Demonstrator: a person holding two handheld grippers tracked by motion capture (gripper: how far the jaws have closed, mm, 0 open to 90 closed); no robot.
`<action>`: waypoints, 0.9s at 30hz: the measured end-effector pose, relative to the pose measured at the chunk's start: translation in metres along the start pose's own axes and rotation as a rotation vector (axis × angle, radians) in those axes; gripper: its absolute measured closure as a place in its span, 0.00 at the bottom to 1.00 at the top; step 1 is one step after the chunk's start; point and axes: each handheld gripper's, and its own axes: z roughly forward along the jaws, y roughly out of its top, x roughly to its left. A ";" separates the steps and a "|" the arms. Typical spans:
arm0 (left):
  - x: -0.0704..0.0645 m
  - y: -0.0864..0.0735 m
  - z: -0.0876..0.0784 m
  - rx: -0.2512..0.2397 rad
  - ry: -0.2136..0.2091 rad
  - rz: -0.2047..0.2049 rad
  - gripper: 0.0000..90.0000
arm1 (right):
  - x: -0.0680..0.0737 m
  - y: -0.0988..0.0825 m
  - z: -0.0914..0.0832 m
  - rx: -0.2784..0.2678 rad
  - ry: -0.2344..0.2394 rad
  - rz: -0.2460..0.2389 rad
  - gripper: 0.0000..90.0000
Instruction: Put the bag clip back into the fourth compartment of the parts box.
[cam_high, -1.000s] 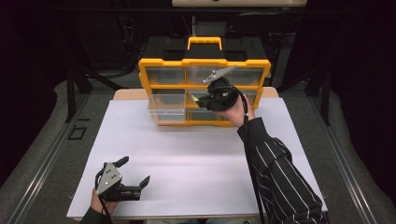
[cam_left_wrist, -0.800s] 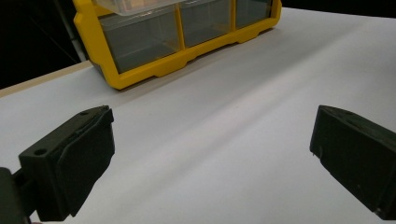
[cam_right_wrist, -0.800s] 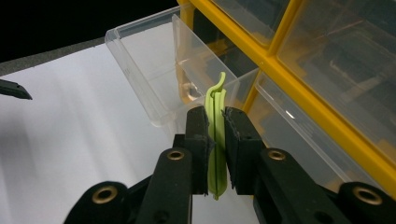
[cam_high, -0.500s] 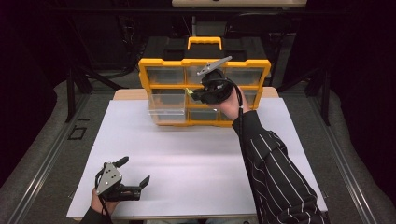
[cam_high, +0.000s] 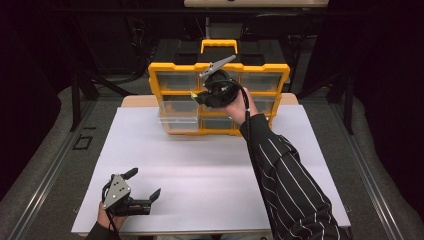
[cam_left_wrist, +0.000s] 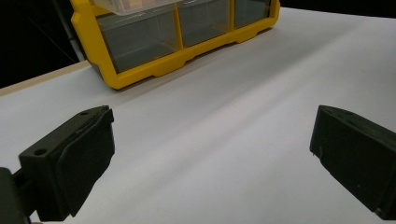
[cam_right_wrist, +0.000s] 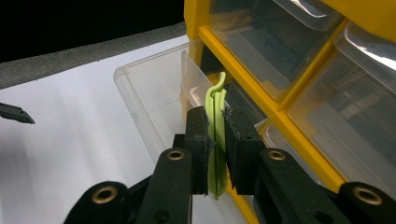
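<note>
Thin lime-green clip (cam_right_wrist: 215, 135), upright, pinched between right claw (cam_right_wrist: 214, 151) jaws above pulled-out clear drawer (cam_right_wrist: 154, 100) of yellow organizer (cam_high: 218, 97).

lab bench, black-curtained recording rig (cam_high: 380, 75)

The left gripper (cam_high: 145, 196) is resting low at the lower left of the high view, jaws spread wide apart. The right gripper (cam_high: 196, 96) is reaching up at upper centre on an outstretched striped sleeve (cam_high: 285, 180), jaws pinching something thin and green.
</note>
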 end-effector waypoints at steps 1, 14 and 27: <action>0.000 0.000 0.000 -0.001 0.000 -0.001 0.00 | 0.000 0.001 0.001 0.005 0.001 -0.001 0.89; 0.000 0.000 0.000 0.001 0.003 0.001 0.00 | 0.003 0.006 0.013 0.018 0.014 -0.008 0.90; 0.000 0.000 -0.001 -0.001 0.001 0.002 0.00 | 0.010 0.007 0.028 0.033 0.029 -0.017 0.89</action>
